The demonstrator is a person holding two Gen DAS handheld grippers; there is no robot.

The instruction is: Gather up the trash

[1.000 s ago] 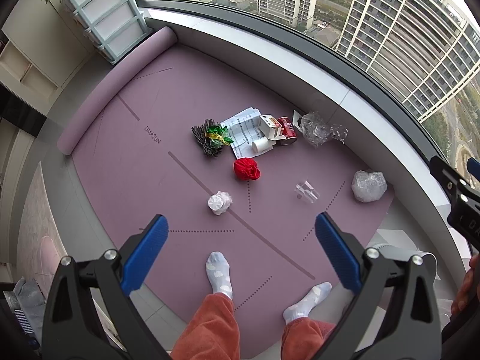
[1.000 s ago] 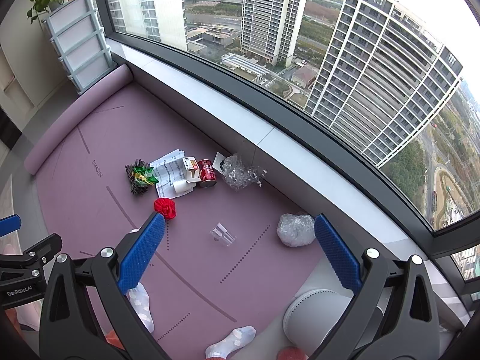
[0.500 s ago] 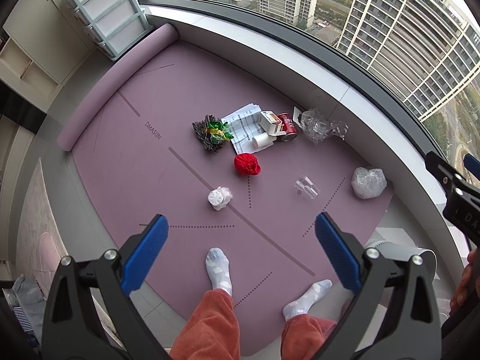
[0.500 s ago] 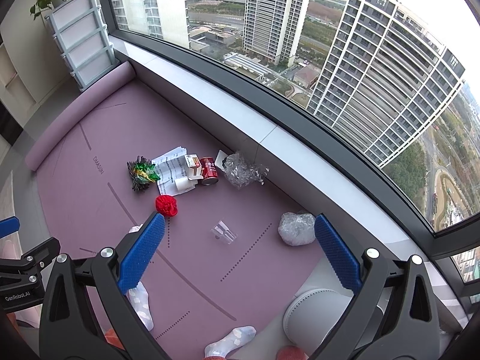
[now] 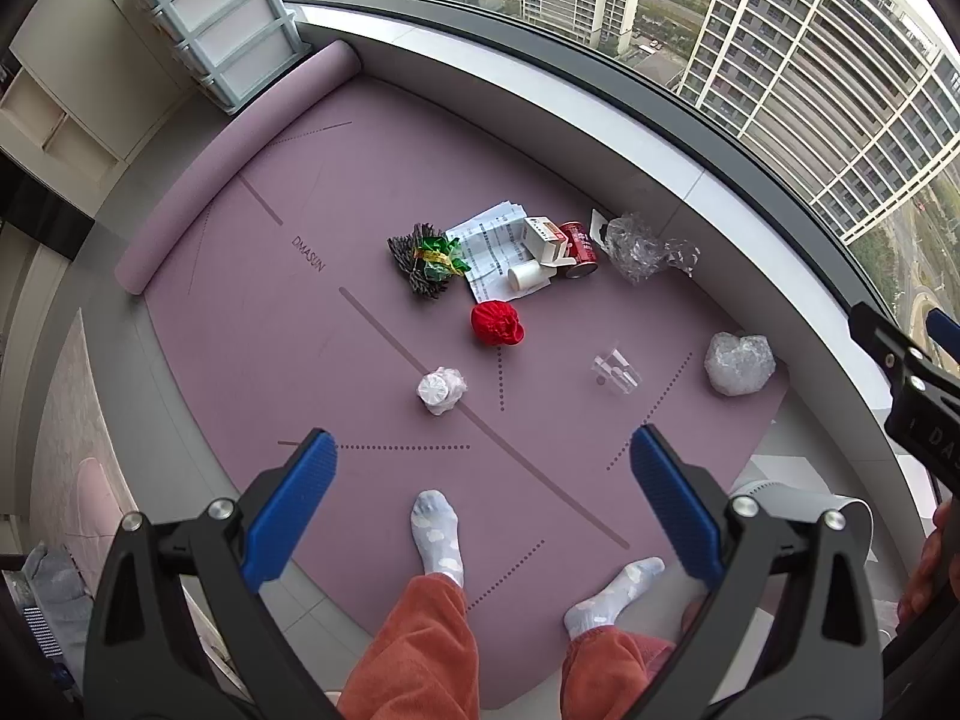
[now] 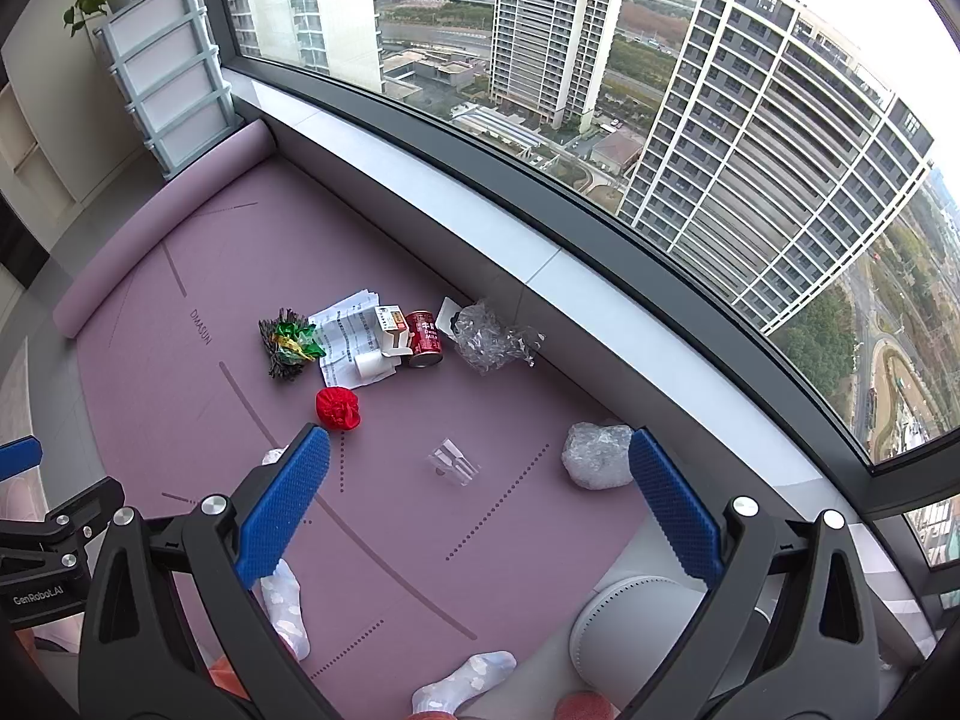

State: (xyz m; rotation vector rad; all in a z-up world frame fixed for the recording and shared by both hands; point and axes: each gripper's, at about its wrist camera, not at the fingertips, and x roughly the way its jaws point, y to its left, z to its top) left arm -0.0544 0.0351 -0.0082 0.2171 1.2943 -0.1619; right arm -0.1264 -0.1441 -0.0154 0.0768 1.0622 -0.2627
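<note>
Both the left claw (image 5: 483, 495) and right claw (image 6: 479, 498) hang spread and empty above the purple mat (image 5: 336, 192), where the trash lies scattered. The red crumpled wad (image 5: 496, 323) appears light and soft, so pinch it across its bulk. The clear plastic piece (image 6: 453, 461) looks stiff and slippery, so take it by its edges.

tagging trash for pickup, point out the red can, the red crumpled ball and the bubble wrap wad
red can (image 6: 425, 331), right wrist view, its labelled side
red crumpled ball (image 5: 496, 323), left wrist view, its middle
bubble wrap wad (image 6: 597, 455), right wrist view, its top
</note>
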